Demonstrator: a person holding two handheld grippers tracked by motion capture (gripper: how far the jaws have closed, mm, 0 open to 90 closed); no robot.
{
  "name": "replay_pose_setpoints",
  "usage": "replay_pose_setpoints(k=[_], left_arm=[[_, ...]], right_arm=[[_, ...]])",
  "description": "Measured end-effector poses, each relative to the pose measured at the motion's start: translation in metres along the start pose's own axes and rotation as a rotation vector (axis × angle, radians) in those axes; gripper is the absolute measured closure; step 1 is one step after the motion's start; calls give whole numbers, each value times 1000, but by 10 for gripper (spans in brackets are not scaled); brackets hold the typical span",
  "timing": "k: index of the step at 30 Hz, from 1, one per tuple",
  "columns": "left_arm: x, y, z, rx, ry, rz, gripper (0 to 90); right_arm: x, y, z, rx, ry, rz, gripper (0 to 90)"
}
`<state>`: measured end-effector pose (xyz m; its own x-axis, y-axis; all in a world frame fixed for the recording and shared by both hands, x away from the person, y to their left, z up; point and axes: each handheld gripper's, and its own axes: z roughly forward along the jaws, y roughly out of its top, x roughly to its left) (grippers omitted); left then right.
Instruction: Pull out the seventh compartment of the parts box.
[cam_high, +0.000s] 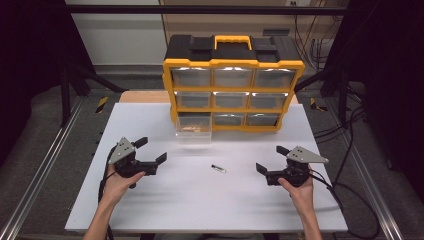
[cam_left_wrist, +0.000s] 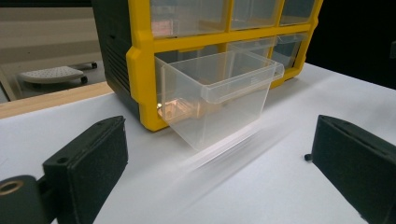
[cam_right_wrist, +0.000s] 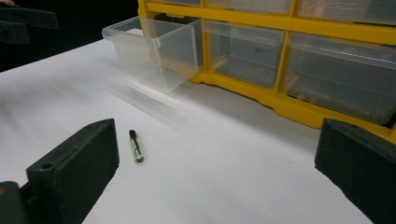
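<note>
A yellow and black drawer cabinet (cam_high: 233, 64) stands at the back of the white table (cam_high: 200, 205). Its bottom left clear drawer (cam_high: 194, 134) is pulled out, with something brownish inside. A small vial (cam_high: 218, 169) with a black cap lies flat on the table in front of the cabinet. My left gripper (cam_high: 151, 150) is open at the left, its jaws facing the pulled-out drawer (cam_left_wrist: 219, 93) with nothing between them. My right gripper (cam_high: 271, 159) is open at the right, apart from the vial (cam_right_wrist: 136, 148), which lies just beyond its left jaw.
The other clear drawers (cam_right_wrist: 243, 51) sit pushed into the cabinet. Metal rails (cam_high: 45, 165) run along both sides of the table, and cables (cam_high: 350, 165) trail off at the right. A wooden board edge (cam_left_wrist: 46, 100) shows behind the table.
</note>
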<state>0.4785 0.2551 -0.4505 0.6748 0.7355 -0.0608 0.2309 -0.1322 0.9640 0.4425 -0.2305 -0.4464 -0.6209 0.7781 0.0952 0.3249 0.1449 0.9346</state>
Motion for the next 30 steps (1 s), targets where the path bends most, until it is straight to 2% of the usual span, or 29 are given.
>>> replay_pose_setpoints(k=[13, 30], left_arm=[[7, -4, -7, -4, 2, -14, 30], [11, -7, -11, 0, 9, -8, 26]], right_arm=[[17, 9, 18, 47, 28, -25, 4], [37, 22, 44, 95, 76, -53, 5]])
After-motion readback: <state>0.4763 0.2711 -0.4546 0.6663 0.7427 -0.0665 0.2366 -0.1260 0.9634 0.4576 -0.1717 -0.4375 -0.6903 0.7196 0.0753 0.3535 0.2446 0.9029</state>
